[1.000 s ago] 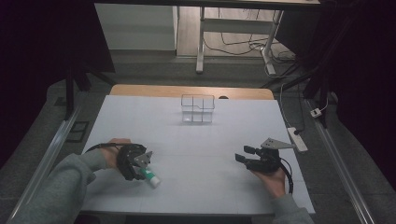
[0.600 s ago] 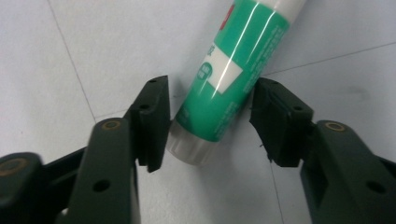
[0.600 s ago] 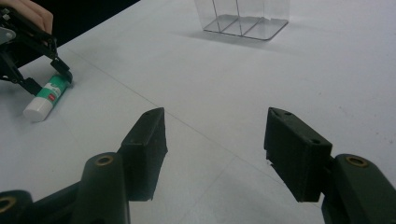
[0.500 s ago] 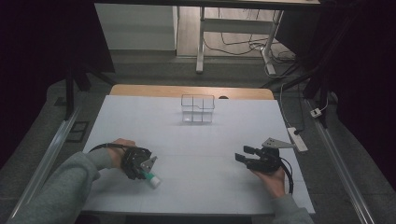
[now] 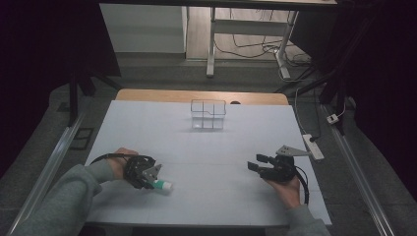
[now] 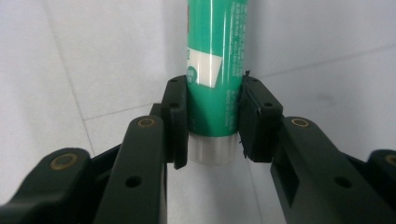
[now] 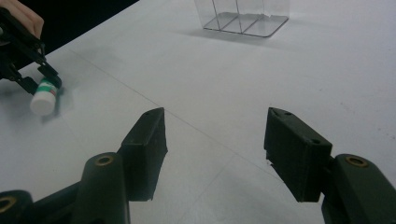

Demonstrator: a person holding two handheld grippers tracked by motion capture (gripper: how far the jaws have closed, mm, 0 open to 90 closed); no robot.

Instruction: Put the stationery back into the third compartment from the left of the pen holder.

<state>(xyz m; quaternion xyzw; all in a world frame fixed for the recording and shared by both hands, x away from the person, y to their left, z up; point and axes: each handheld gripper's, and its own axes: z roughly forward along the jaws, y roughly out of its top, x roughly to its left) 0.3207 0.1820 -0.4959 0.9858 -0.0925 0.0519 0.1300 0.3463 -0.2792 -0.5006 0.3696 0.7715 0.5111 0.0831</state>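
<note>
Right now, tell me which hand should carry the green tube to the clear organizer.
Left. The left gripper has just closed on the green tube, both pads pressing its sides. The right gripper sits open with nothing between its jaws, apart from the tube. The clear organizer stands ahead, unobstructed.

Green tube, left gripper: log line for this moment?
left gripper: just closed, shut on green tube | right gripper: open, nothing between | clear organizer: untouched

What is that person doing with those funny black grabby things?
A person holds a grabbing tool in each hand at a white table. The left tool has just closed its jaws on a green glue stick lying on the table. The right tool waits open with nothing in it. A clear plastic organizer stands farther back.
</note>
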